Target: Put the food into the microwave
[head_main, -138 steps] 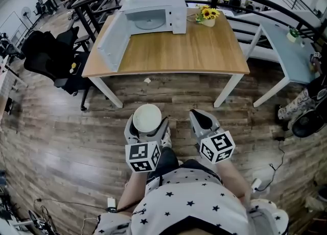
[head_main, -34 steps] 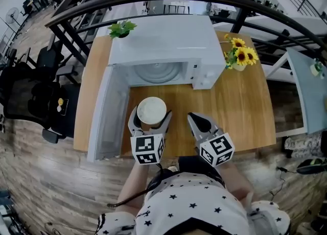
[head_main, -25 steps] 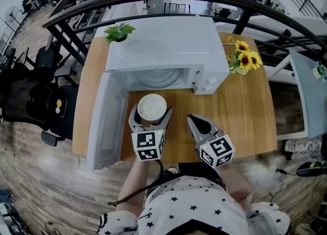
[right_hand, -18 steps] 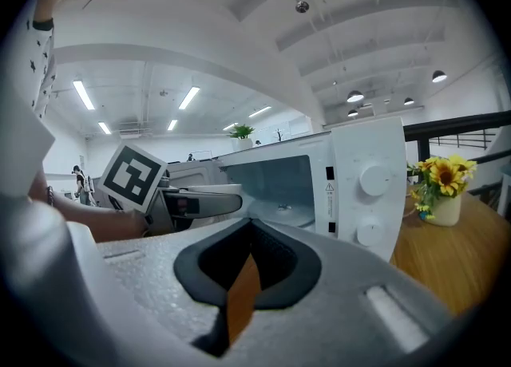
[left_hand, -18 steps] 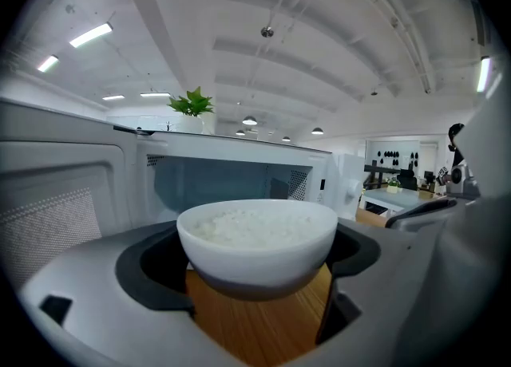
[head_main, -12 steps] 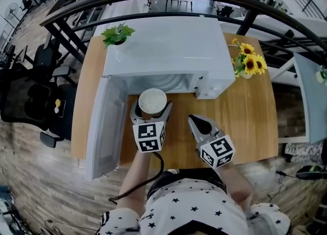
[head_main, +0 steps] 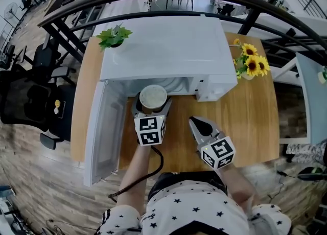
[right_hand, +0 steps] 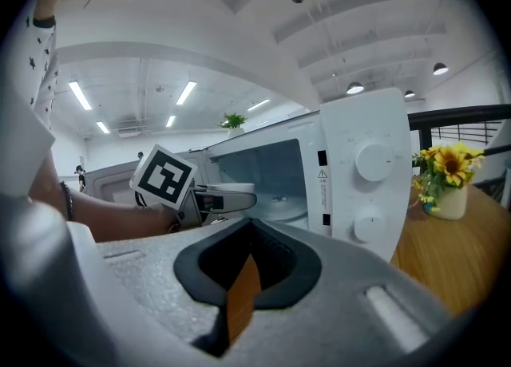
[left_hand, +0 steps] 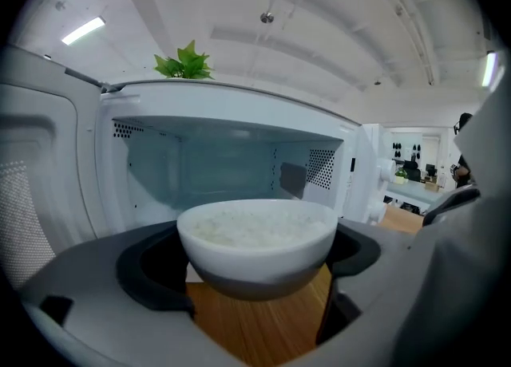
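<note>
Left gripper [head_main: 152,107] clamps the rice bowl [head_main: 153,97] at the microwave [head_main: 163,50] mouth, with its door [head_main: 102,126] hanging wide at left. Right gripper [head_main: 196,122] hovers with jaws together, empty.

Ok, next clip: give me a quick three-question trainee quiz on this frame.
1. True or false: the microwave has its door shut.
2. What does the left claw hold? A) a bowl of rice B) a mug C) nothing
3. Fill in: the right claw, over the table, is empty and ____.

Key: 1 false; 2 A; 3 shut.
</note>
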A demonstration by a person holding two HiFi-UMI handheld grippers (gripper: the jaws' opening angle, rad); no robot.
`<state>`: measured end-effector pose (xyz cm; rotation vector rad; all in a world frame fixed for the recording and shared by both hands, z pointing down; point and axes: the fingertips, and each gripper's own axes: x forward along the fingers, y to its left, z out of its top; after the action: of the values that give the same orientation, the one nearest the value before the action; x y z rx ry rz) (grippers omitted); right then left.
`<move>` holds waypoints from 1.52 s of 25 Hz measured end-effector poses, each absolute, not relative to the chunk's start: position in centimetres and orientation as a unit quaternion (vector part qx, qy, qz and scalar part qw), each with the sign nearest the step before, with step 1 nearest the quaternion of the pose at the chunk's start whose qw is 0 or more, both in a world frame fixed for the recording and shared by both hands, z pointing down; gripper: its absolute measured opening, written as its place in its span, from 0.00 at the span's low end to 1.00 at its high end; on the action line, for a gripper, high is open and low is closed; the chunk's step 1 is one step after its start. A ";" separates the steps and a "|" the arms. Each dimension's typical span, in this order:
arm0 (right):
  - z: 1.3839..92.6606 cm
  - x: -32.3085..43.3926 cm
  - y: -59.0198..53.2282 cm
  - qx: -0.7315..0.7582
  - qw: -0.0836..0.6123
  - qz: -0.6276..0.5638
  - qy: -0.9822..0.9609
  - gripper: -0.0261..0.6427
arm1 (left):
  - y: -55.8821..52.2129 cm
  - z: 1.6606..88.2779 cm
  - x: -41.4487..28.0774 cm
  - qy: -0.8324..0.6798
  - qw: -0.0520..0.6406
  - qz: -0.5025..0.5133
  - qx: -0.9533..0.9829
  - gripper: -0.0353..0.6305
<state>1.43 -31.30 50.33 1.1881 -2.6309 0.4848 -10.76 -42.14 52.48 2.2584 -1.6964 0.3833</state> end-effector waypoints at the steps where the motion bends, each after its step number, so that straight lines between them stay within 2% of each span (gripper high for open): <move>1: 50.4 1.5 -31.4 0.403 0.108 0.165 -0.894 0.05 | -42.4 52.6 -10.7 -0.589 0.146 0.134 0.784 0.79; 38: 51.3 1.4 -33.1 0.399 0.118 0.174 -0.893 0.05 | -48.0 57.5 -10.6 -0.594 0.178 0.174 0.765 0.79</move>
<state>1.38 -33.11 51.34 1.1657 -2.6111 0.5079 -10.59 -48.01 57.54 2.1642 -1.6786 0.4921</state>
